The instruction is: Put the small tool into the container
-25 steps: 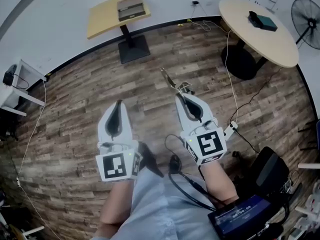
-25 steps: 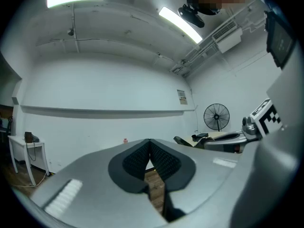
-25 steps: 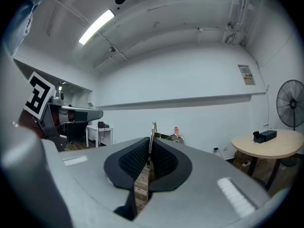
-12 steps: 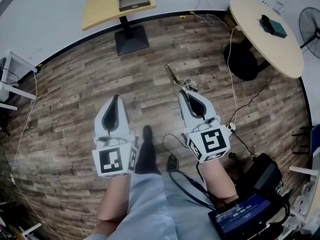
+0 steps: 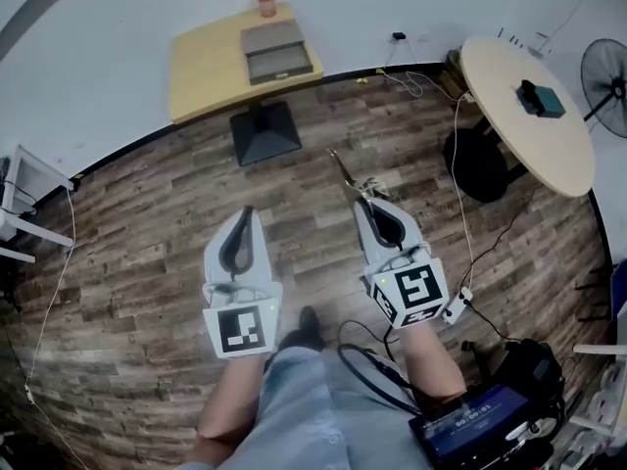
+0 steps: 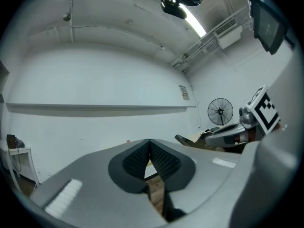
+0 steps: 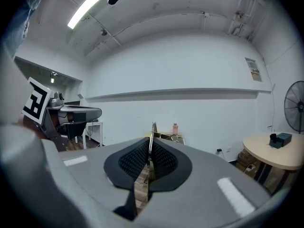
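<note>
Small tool (image 5: 345,170), slim and metallic, clamped between right gripper's (image 5: 366,200) ribbed black fingers; left gripper's (image 5: 246,213) fingers together, empty.

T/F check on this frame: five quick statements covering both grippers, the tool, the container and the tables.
1. The right gripper is shut on the small tool. True.
2. The left gripper holds a bottle. False: its jaws are together with nothing between them.
3. The container sits on the round table. False: it sits on the square yellow table, beside a bottle.
4. The small tool lies in the container. False: it is in the right gripper's jaws, over the wood floor.
5. A fan stands beyond the round table at the head view's right edge. True.
</note>
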The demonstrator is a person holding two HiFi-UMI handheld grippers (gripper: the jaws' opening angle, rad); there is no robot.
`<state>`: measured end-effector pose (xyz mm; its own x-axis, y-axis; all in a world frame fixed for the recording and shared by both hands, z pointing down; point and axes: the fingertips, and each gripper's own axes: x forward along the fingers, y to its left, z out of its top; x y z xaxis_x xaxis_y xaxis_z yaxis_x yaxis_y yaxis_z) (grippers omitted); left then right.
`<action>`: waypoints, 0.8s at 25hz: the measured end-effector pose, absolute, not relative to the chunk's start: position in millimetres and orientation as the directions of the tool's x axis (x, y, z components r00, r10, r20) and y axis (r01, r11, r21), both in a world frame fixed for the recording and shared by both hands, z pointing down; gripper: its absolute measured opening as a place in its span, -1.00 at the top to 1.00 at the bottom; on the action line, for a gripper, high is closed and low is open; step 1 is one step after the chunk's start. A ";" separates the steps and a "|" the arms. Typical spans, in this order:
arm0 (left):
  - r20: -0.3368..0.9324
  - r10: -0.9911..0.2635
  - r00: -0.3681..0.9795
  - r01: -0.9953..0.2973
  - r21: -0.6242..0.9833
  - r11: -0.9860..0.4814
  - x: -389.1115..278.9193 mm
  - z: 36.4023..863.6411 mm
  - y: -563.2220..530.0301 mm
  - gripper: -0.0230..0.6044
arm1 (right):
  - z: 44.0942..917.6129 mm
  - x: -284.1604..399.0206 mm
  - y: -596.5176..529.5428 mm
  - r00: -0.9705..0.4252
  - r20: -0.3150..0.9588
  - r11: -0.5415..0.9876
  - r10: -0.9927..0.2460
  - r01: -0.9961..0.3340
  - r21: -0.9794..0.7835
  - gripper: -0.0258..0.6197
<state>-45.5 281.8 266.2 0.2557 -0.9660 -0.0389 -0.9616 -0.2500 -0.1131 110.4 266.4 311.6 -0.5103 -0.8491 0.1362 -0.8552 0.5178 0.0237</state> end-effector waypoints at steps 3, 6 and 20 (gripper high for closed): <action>-0.054 -0.959 0.277 -0.957 -0.106 -0.270 -60.4 256.8 249.5 0.90 | 298.0 94.7 235.7 -0.493 0.121 0.500 -0.862 -0.865 0.038 0.90; -0.070 -0.954 0.293 -0.954 -0.094 -0.286 -70.4 250.5 227.6 0.90 | 287.9 82.7 216.6 -0.483 0.114 0.490 -0.868 -0.870 0.054 0.90; -0.010 -0.952 0.305 -0.948 -0.100 -0.303 -79.5 281.4 123.5 0.90 | 299.1 76.7 116.7 -0.468 0.128 0.477 -0.874 -0.878 0.046 0.89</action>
